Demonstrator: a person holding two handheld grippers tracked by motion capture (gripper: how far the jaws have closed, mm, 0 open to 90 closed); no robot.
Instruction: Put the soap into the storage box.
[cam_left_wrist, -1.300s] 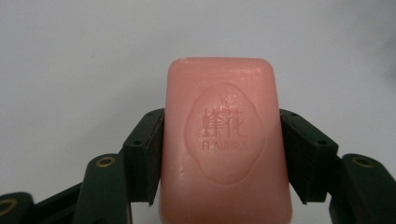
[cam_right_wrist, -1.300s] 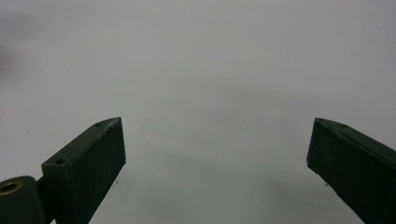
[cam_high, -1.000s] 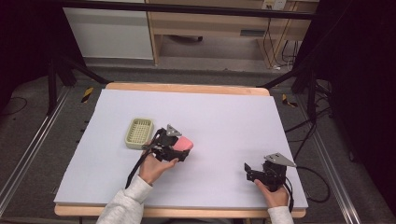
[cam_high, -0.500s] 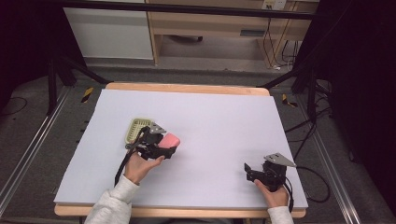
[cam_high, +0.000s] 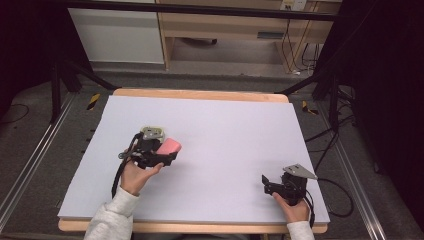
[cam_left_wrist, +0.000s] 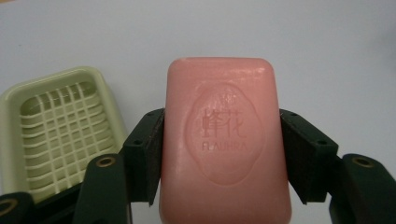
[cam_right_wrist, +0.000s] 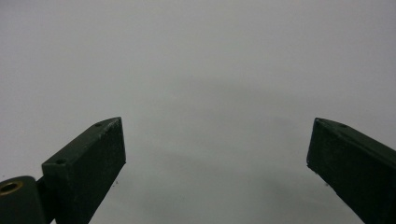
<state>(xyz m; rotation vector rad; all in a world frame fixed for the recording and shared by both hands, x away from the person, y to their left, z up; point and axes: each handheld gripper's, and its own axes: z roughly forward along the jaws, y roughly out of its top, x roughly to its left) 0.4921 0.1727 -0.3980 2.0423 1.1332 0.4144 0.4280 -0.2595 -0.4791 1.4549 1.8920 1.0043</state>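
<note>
Pink soap bar (cam_left_wrist: 225, 140) sits clamped in my left tool (cam_high: 159, 152), both black jaws pressed flat on its long sides, approx. mid-length. Stamped logo faces up toward the cam in the left gripper view; the bar's far end sticks out well past the jaw tips. From the high view the soap (cam_high: 170, 146) is held off the surface, over the left half of the pale lilac-grey sheet (cam_high: 225, 135), w/ my left hand (cam_high: 137, 172) wrapped round the tool body from below.

Pale green soap dish (cam_left_wrist: 56, 135) is just beside the soap on its left in the left gripper view: ribbed grid floor, raised rim, nothing in it. Its near corner is hidden behind my left jaw, so can't tell if tool & dish touch. In the high view the dish (cam_high: 152, 129) is mostly hidden behind the tool; a sliver of rim shows at its far side.

Right tool (cam_high: 270, 182) rests low near the front right corner of the surface, in my right hand (cam_high: 292, 207), well apart from soap & dish. Its jaws stand wide apart w/ nothing btw them, just bare sheet ahead in the right gripper view.
</note>
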